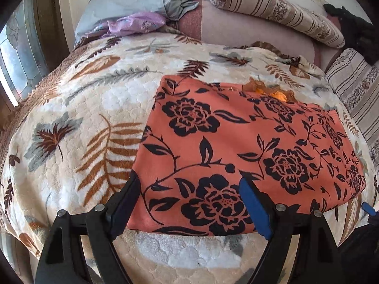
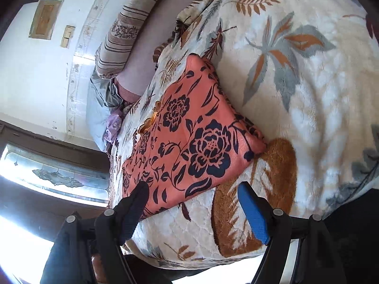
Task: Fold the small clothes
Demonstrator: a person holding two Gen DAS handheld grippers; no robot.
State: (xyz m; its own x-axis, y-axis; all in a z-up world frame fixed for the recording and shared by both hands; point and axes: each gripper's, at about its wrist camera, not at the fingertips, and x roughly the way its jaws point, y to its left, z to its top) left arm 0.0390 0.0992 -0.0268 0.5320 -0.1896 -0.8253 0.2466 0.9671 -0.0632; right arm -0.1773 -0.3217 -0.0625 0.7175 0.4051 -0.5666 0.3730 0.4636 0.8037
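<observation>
A folded orange garment with a black flower print lies flat on the leaf-patterned blanket. A bit of brown and yellow frill sticks out at its far edge. My left gripper is open and hangs over the garment's near left corner, with the black finger at the cloth's left edge and the blue pad over the print. My right gripper is open too, above the garment at its near edge. Neither gripper pinches any fabric. The right gripper's blue tip shows at the lower right of the left wrist view.
Striped bolsters and a grey pillow with a purple cloth lie along the head of the bed. A patterned glass window stands to one side. The blanket drops off at the bed's near edge.
</observation>
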